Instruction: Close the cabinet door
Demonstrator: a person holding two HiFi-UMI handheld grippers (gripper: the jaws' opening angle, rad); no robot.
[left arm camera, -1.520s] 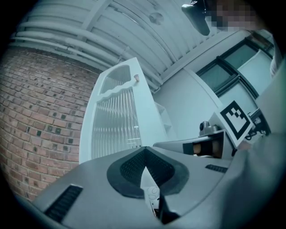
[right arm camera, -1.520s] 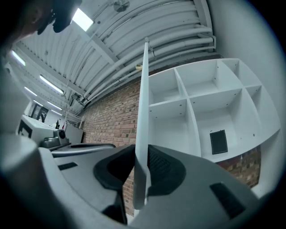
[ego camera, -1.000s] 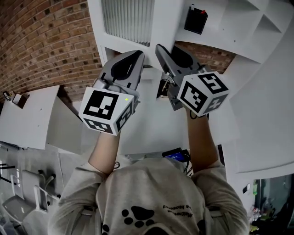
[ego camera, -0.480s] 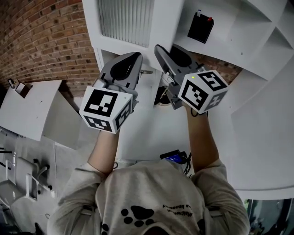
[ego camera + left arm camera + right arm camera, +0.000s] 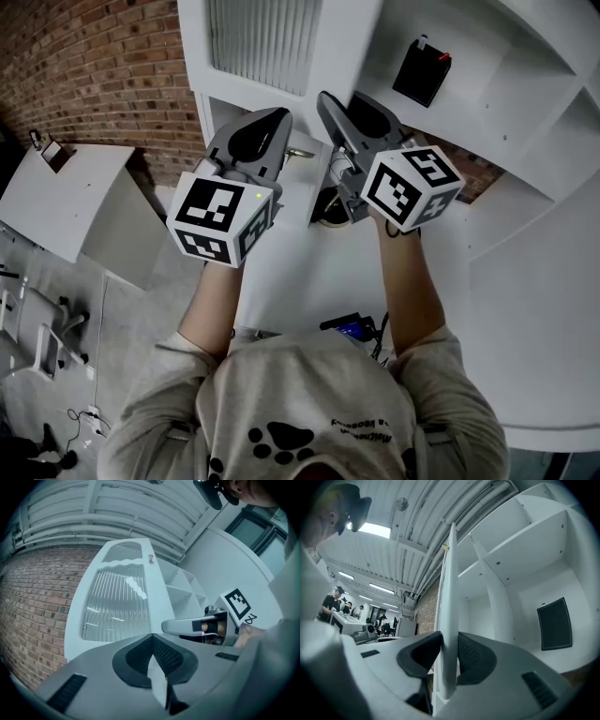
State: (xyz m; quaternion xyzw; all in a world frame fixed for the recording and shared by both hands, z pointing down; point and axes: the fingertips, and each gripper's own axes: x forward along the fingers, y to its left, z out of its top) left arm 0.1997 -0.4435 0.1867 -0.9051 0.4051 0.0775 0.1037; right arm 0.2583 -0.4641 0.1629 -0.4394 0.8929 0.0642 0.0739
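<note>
The white cabinet door [image 5: 258,42] with its ribbed glass panel stands open, edge-on in the right gripper view [image 5: 450,573]. My right gripper [image 5: 328,101] is shut on the door's edge, a pad pressing on each face [image 5: 449,639]. My left gripper [image 5: 277,117] sits just left of it against the door's front face, jaws shut with nothing between them [image 5: 152,637]. The left gripper view shows the ribbed panel [image 5: 117,606] ahead and the right gripper [image 5: 187,626] beside it. The open cabinet shelves [image 5: 506,56] lie to the right.
A black box [image 5: 422,73] stands on a cabinet shelf, seen too in the right gripper view [image 5: 554,624]. A brick wall [image 5: 103,75] is left of the cabinet. A white table [image 5: 70,202] and chairs [image 5: 37,337] stand lower left. People [image 5: 333,604] work far off.
Both grippers have moved sideways with the door still in the right one. The black box and shelves have shifted right in the head view, and the white table has slid down-left.
</note>
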